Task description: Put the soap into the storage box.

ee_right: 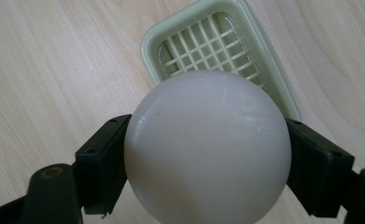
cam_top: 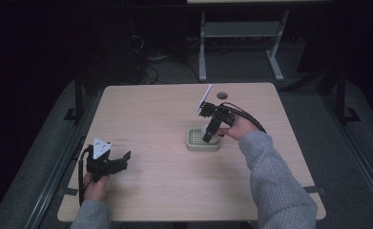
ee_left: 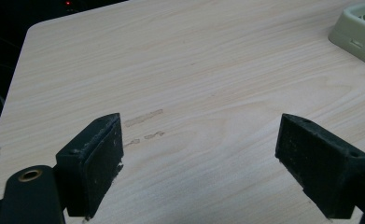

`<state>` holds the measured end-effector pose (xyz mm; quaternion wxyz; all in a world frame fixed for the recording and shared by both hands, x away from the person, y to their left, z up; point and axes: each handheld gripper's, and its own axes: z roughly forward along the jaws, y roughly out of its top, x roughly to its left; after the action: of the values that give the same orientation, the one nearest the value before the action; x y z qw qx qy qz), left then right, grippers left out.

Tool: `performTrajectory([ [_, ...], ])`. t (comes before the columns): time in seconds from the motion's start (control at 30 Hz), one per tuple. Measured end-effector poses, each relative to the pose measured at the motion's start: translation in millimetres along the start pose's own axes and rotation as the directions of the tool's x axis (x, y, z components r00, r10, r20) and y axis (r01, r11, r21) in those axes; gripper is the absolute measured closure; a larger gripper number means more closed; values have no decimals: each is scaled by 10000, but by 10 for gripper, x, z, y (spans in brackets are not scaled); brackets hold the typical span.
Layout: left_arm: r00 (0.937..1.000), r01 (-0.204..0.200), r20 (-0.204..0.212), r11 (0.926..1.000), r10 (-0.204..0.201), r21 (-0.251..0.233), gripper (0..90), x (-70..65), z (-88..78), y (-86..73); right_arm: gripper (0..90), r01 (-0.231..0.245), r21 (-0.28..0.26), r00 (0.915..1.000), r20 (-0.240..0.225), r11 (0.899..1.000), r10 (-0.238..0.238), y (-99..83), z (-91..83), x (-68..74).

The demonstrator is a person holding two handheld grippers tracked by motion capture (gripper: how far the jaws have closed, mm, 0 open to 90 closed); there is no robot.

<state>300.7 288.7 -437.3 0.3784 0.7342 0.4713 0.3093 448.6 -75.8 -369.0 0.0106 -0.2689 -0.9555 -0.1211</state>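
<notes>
We see the right gripper point(cam_top: 208, 136) held over the middle-right part of the counter point(cam_top: 165, 109), tilted downward from the person's right hand point(cam_top: 239, 126). Its fingers point(ee_right: 101, 163) are clamped on a smooth white ball point(ee_right: 208, 149), one finger pressing each side of it. In the right gripper view, the ball sits above a pale green soap dish point(ee_right: 264, 70) with a white grid insert, which lies flat on the wood. We cannot tell whether the ball touches the dish or hangs just clear of it. In the high view the dish point(cam_top: 192, 144) lies just to the near left of the right hand, with the gripper's tips inside its outline.

The left gripper point(cam_top: 122, 160) rests low at the near left of the counter, held by the left hand point(cam_top: 96, 186), well apart from the dish. Its fingers point(ee_left: 96, 163) are spread wide with nothing between them but bare wood. A corner of the dish point(ee_left: 357, 32) appears at the far right of the left gripper view. A few faint marks point(ee_left: 145, 119) show on the wood just beyond the left finger.
</notes>
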Motion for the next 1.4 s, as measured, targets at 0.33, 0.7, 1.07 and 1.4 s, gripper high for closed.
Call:
performTrajectory([
  [0.33,10000,6,-9,10000,-6,-27,148,-2,-3,0,220,-73,-11,10000,-22,10000,73,79,91,-30],
  [0.7,10000,-56,2,10000,56,-20,148,0,-2,2,220,-182,220,9998,-14,9996,182,179,217,-50],
  [1.07,10000,2,10,10000,-2,-17,148,1,-3,0,220,-228,464,9997,66,9987,225,250,357,-72],
  [1.4,10000,4,12,10000,-4,-26,149,-2,-3,-1,220,-299,606,9994,182,9977,288,273,423,-78],
])
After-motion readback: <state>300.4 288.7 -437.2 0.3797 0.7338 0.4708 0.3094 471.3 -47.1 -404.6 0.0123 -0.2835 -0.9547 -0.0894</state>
